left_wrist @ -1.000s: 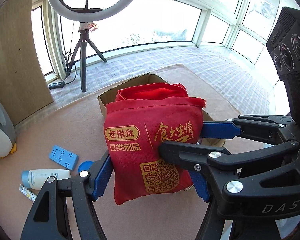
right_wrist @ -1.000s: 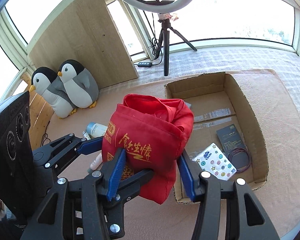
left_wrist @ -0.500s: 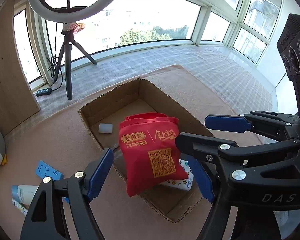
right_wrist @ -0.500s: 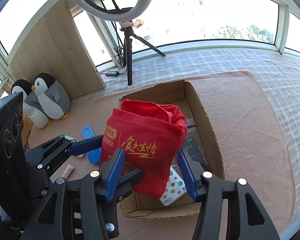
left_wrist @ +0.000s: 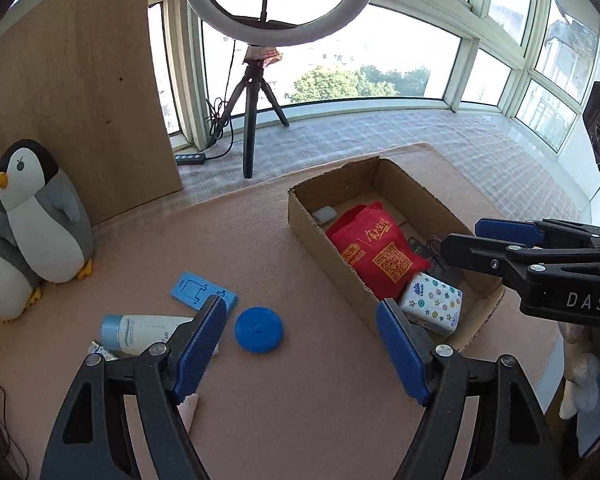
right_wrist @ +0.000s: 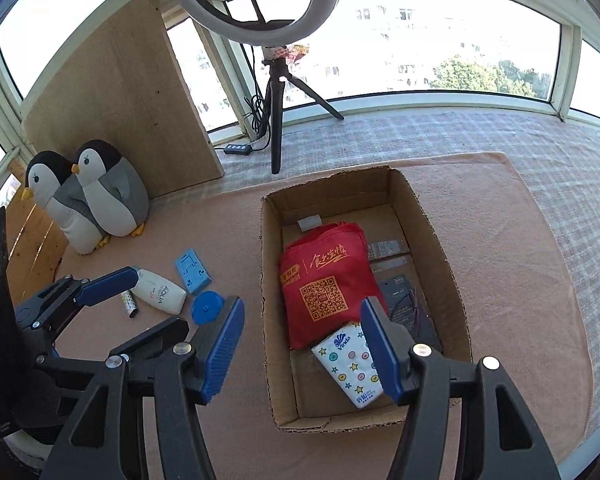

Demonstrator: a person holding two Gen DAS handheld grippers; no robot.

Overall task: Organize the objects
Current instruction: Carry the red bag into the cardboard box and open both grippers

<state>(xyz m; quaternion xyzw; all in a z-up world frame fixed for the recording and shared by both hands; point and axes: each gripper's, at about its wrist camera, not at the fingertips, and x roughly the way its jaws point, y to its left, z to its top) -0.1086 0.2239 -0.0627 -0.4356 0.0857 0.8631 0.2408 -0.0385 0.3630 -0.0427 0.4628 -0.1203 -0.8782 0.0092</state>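
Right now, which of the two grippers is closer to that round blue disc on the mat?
Left. The left gripper hovers open right above the blue disc; the right gripper, also open, sits over the cardboard box edge, disc off its left side.

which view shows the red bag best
The right wrist view: the red bag lies flat in the box, nearly all visible, one corner under the tissue pack. In the left wrist view the box wall hides its near edge.

Both wrist views are aimed downward from above; the cardboard box (left_wrist: 384, 216) (right_wrist: 364, 236) and ring light (left_wrist: 280, 4) (right_wrist: 256, 4) are shared.
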